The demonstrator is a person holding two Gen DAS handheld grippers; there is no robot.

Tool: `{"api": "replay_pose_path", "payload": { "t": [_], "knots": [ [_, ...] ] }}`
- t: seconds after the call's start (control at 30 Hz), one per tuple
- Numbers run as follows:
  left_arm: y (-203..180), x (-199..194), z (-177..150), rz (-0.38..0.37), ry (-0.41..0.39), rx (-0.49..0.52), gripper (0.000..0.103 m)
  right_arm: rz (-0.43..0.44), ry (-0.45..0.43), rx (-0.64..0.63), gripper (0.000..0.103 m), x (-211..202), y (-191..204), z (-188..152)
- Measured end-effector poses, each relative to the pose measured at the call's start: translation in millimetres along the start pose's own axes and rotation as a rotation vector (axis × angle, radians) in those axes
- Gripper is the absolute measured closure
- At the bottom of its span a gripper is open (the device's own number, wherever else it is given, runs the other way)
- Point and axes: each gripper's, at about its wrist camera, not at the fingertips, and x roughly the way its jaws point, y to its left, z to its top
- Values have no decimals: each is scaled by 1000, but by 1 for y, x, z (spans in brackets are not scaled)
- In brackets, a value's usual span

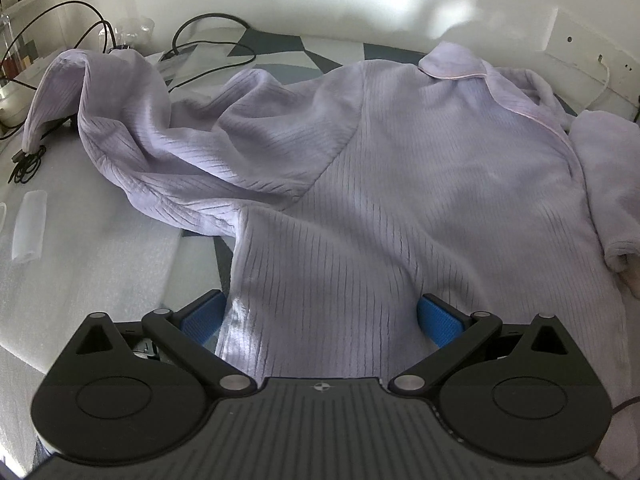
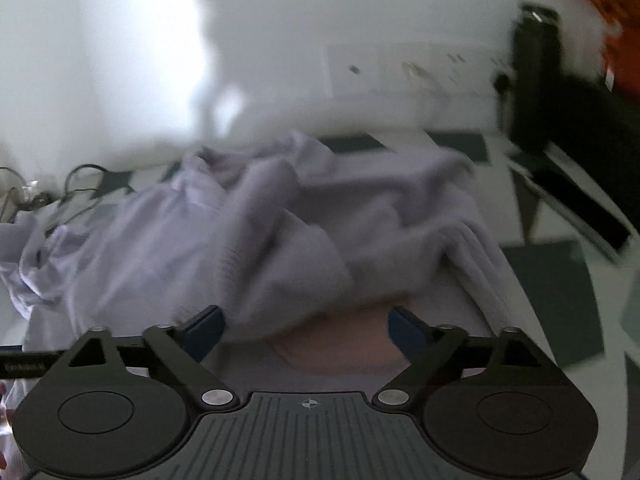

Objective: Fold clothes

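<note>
The lilac ribbed fleece pyjama top (image 1: 420,168) looks soft and matt; the black plastic gripper's blue pads (image 1: 204,316) look finely textured.

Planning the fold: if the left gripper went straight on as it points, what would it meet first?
The lavender ribbed garment: its hem already lies between the open left gripper fingers.

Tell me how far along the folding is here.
Early. The lilac top lies spread out, collar far, no fold visible. Its near edge sits between the open left gripper; the open right gripper straddles bunched fabric, blurred. The rumpled sleeve and every fold remain.
</note>
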Motion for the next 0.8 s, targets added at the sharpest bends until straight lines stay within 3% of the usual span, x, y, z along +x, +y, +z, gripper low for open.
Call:
{"api": "replay_pose_path", "payload": {
  "t": [0.1, 0.33, 0.53, 0.8],
  "knots": [
    [0, 0, 0, 1, 2, -1, 0, -66, 23, 27, 1, -1, -11, -6],
    [-1, -1, -2, 6, -4, -7, 0, -206, 111, 54, 1, 14, -21, -15],
    [-1, -2, -5, 7, -20, -8, 0, -228, 217, 37, 1, 30, -18, -26],
    [-1, -4, -7, 11, -29, -13, 0, -228, 203, 17, 1, 33, -15, -32]
  ]
}}
